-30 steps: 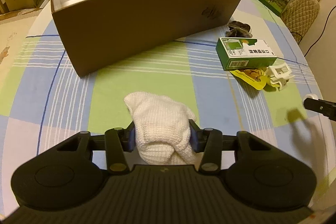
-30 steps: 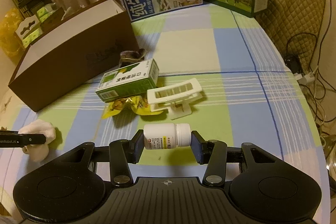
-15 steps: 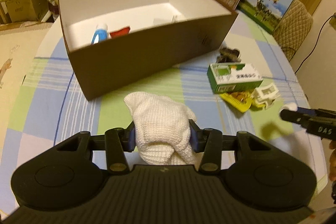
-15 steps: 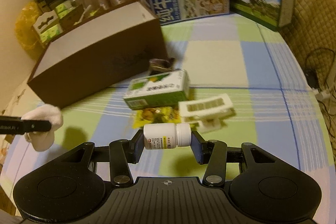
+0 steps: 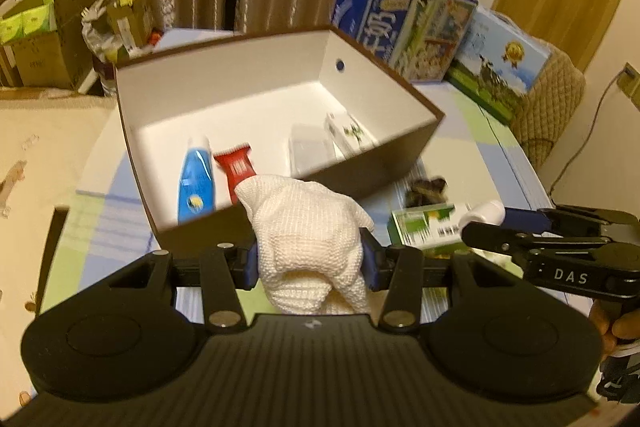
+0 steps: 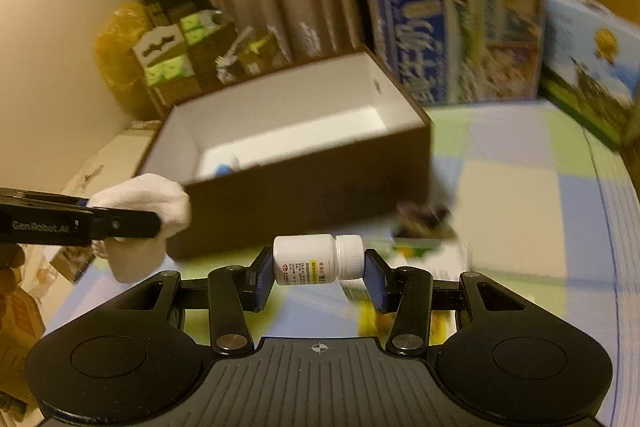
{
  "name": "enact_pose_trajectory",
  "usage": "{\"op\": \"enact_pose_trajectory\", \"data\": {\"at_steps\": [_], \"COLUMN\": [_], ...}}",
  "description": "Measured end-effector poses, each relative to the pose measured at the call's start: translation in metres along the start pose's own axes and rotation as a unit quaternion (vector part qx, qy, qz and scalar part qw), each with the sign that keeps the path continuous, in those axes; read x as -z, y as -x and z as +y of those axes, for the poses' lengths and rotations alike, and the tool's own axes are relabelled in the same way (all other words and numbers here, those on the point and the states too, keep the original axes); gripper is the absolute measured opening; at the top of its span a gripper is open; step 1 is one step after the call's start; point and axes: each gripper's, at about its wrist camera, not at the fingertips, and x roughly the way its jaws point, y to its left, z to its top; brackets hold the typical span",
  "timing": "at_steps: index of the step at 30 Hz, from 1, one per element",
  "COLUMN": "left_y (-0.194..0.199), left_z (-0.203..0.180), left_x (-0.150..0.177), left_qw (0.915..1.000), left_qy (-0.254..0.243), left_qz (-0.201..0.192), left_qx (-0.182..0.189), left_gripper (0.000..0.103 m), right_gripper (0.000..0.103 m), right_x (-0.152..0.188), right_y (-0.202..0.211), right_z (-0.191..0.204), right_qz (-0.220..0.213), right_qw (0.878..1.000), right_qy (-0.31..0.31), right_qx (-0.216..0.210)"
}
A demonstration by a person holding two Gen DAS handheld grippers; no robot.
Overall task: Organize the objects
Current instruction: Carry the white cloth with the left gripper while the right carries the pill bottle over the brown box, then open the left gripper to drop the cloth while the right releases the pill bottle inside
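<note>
Both wrist views look down on the brown box (image 5: pixel 280 99).

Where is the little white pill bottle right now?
The white pill bottle lies sideways, pinched in the right claw, held above the checked tablecloth just in front of the open brown box.

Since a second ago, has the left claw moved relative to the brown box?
Yes. The left claw, holding the white cloth, rose and moved toward the brown box; its interior now shows.

Knit cloth (image 5: pixel 308 235), rough; plastic bottle (image 6: pixel 310 264), glossy; cardboard box (image 5: pixel 404 163), matt.
</note>
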Motion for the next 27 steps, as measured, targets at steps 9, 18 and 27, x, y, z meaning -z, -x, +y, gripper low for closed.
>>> {"op": "enact_pose_trajectory", "data": {"at_steps": [9, 18, 27], "left_y": [-0.020, -0.068, -0.134], "left_z": [0.020, 0.045, 0.062], "left_x": [-0.047, -0.088, -0.119], "left_qw": [0.9994, 0.9992, 0.9991], "left_qy": [-0.007, -0.002, 0.007], "left_qz": [-0.026, -0.017, 0.020], "left_qx": [-0.022, -0.036, -0.037], "left_gripper": [0.042, 0.042, 0.042], "right_gripper": [0.044, 0.044, 0.044], "right_x": [-0.052, -0.090, -0.125], "right_y": [-0.046, -0.103, -0.168], "right_z": [0.022, 0.016, 0.000], "right_qz": [-0.015, 0.002, 0.047], "right_qw": [0.999, 0.999, 0.997], "right_qy": [0.036, 0.041, 0.062], "right_qx": [-0.024, -0.013, 0.002]}}
